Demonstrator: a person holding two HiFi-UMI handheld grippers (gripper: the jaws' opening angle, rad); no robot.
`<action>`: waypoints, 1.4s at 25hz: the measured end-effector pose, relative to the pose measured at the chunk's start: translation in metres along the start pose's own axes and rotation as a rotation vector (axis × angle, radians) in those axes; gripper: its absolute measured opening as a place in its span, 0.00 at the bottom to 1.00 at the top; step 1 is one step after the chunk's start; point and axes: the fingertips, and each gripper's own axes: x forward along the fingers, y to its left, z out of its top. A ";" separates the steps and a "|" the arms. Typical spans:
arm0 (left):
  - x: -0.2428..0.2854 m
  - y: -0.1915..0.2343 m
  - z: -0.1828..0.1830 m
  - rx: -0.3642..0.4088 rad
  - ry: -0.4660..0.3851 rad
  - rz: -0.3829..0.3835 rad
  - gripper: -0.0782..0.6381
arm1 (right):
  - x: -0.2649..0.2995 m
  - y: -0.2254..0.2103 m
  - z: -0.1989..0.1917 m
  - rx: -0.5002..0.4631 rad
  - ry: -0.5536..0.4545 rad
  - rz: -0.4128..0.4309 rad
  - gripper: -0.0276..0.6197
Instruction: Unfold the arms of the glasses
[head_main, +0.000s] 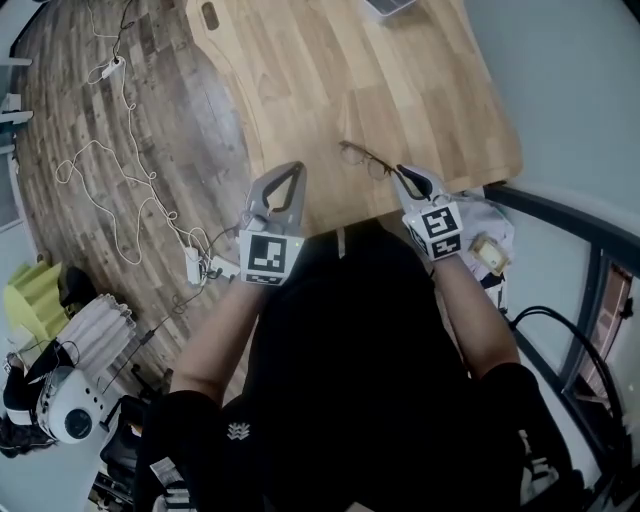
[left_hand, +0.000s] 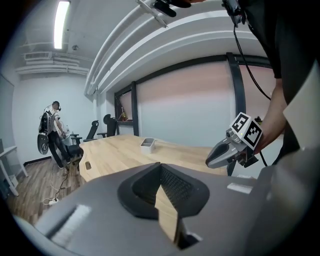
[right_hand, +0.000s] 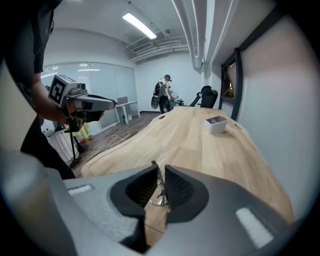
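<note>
Here you have one pair of glasses (head_main: 366, 158) and two grippers: left gripper (head_main: 297, 166) pressed together and empty, right gripper (head_main: 402, 170) slightly apart just beside them.

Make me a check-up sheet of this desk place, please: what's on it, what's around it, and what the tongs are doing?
Surface: pale wooden table, mostly bare.
Job's things: glasses lying near the table's front edge.
Clutter: small white tray at the far end.
Grippers: left gripper tongs shut, empty; right gripper tongs slightly apart, tips right by the glasses, not clamping them.
Cables: white cable looping across the floor to a power strip.
Surroundings: office chairs; a person standing far off.
</note>
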 end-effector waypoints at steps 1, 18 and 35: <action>0.006 0.002 -0.003 0.002 0.007 0.009 0.12 | 0.008 -0.003 -0.006 -0.002 0.021 0.016 0.10; 0.040 -0.014 -0.046 0.013 0.147 -0.033 0.12 | 0.071 -0.009 -0.072 -0.047 0.203 0.114 0.16; 0.096 -0.071 -0.087 0.094 0.265 -0.294 0.20 | 0.044 -0.009 -0.023 -0.469 0.233 0.087 0.10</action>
